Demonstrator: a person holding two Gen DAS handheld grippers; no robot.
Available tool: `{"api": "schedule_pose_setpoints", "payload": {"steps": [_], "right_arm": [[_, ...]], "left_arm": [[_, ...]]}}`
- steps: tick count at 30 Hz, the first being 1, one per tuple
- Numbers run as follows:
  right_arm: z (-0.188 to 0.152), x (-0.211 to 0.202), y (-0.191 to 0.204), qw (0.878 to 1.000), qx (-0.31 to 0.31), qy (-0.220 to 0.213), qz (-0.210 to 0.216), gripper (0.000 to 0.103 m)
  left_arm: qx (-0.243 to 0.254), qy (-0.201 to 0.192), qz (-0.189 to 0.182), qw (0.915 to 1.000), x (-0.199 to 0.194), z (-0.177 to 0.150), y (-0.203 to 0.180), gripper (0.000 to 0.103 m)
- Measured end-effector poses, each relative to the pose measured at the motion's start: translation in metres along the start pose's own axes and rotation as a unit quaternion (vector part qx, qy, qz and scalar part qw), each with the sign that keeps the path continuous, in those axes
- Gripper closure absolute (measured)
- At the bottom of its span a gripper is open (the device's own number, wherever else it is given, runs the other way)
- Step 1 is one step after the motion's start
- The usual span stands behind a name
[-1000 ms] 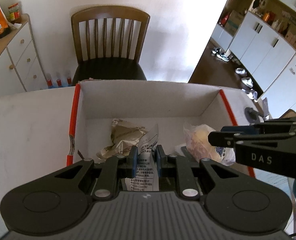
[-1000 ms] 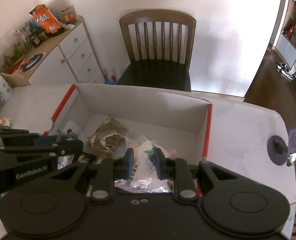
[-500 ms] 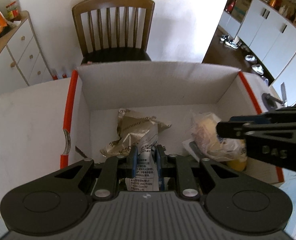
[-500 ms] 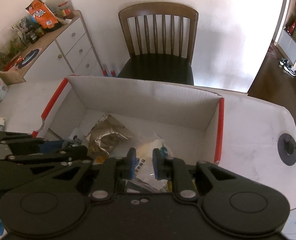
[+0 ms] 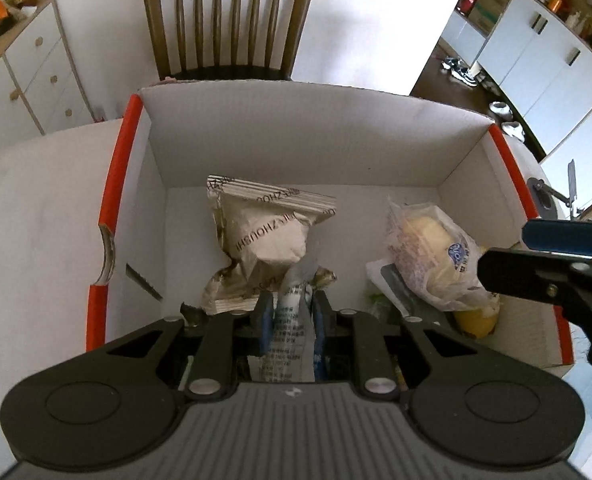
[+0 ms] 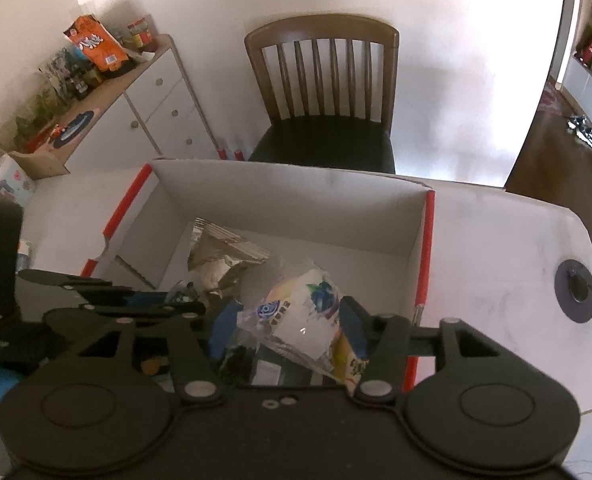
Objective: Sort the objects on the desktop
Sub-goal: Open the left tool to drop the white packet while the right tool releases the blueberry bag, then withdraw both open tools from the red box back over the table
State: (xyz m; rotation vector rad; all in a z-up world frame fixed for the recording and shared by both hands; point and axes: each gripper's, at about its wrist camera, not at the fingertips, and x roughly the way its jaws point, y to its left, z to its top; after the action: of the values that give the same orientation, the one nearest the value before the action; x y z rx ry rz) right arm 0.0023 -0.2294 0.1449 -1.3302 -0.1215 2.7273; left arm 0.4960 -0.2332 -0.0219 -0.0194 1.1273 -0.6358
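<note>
A white cardboard box [image 5: 118,184] with red rims stands on the table, also in the right wrist view [image 6: 427,248]. A tan snack packet [image 5: 264,232] lies inside it. My left gripper [image 5: 292,312] hangs low in the box. Its jaws are opening, and a white printed packet [image 5: 290,332] still stands upright between the pads. My right gripper [image 6: 288,328] is opening wide. A clear bread bag [image 6: 296,316] lies between its fingers, with neither pad pressing on it. From the left wrist the same bread bag [image 5: 427,252] rests on a yellow item [image 5: 475,316].
A wooden chair [image 5: 228,28] stands behind the box. A white sideboard [image 6: 156,112] at the left carries an orange snack bag [image 6: 96,44] and jars. A round grey grommet [image 6: 575,288] sits in the white table [image 6: 495,260] to the right of the box.
My right gripper has opened and let go of the bread bag, which now lies in the box. My left gripper has sunk lower into the box with the printed packet.
</note>
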Motion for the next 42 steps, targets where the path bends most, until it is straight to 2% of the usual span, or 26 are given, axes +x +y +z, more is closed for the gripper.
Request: {"api": "schedule_pose_setpoints", "payload": {"steps": [2,3,4,21,42], "right_arm": [[0.000,-0.003,-0.002,1.000,0.006,-0.001,0.003,0.039],[0.001,-0.004,-0.002,1.000,0.008,0.000,0.007,0.039],[0.000,-0.006,-0.003,1.000,0.009,0.000,0.009,0.038],[-0.010,-0.042,0.000,1.000,0.001,-0.018,0.014,0.035],[-0.042,-0.087,0.014,0.999,-0.023,-0.016,0.035,0.027]], "left_arm": [[-0.002,-0.004,-0.001,1.0000,-0.004,0.000,0.000,0.067],[-0.003,-0.007,-0.004,1.0000,-0.007,0.002,-0.001,0.050],[-0.003,-0.011,-0.007,0.9999,-0.010,0.002,-0.001,0.044],[0.009,-0.043,-0.009,0.9990,-0.071,-0.014,-0.010,0.044],[0.011,-0.063,-0.030,0.9975,-0.134,-0.062,-0.030,0.044]]}}
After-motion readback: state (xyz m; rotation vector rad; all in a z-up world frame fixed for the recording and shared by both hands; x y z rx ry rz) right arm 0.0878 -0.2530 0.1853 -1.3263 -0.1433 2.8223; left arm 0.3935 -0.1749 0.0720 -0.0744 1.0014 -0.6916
